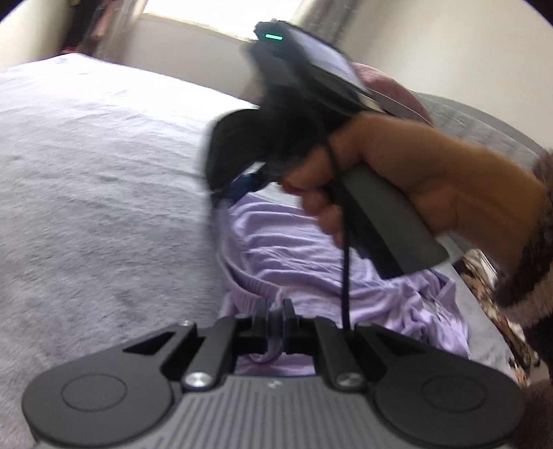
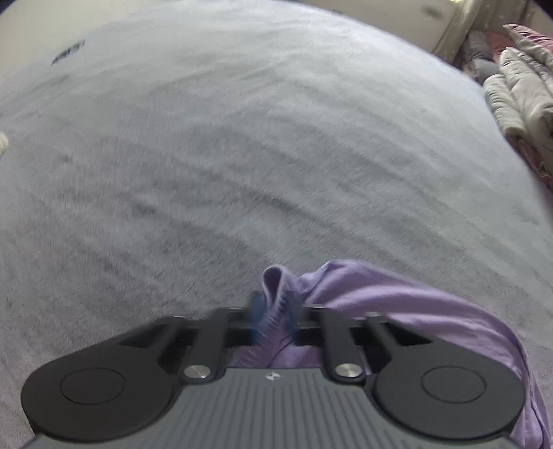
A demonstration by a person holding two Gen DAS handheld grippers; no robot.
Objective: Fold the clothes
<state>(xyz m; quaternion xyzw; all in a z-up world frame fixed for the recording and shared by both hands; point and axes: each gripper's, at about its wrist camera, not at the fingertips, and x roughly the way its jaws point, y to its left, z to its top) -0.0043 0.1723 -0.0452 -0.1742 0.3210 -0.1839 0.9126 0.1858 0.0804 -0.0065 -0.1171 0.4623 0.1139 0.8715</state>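
Observation:
A lilac garment (image 1: 293, 248) lies crumpled on a pale grey fleece blanket (image 1: 96, 172) that covers a bed. My left gripper (image 1: 275, 311) is shut on a ribbed edge of that garment, with cloth pinched between its jaws. In the left wrist view a hand holds the right gripper's body (image 1: 293, 114) above the garment's far end, blurred. In the right wrist view my right gripper (image 2: 274, 311) is shut on a bunched fold of the lilac garment (image 2: 397, 304), which trails off to the lower right over the blanket (image 2: 242, 138).
Folded quilts and bedding (image 2: 518, 86) are stacked past the bed's far right edge. A window (image 1: 221, 13) and pale walls lie beyond the bed. A patterned cloth (image 1: 497, 311) shows at the right near a furry sleeve (image 1: 532, 235).

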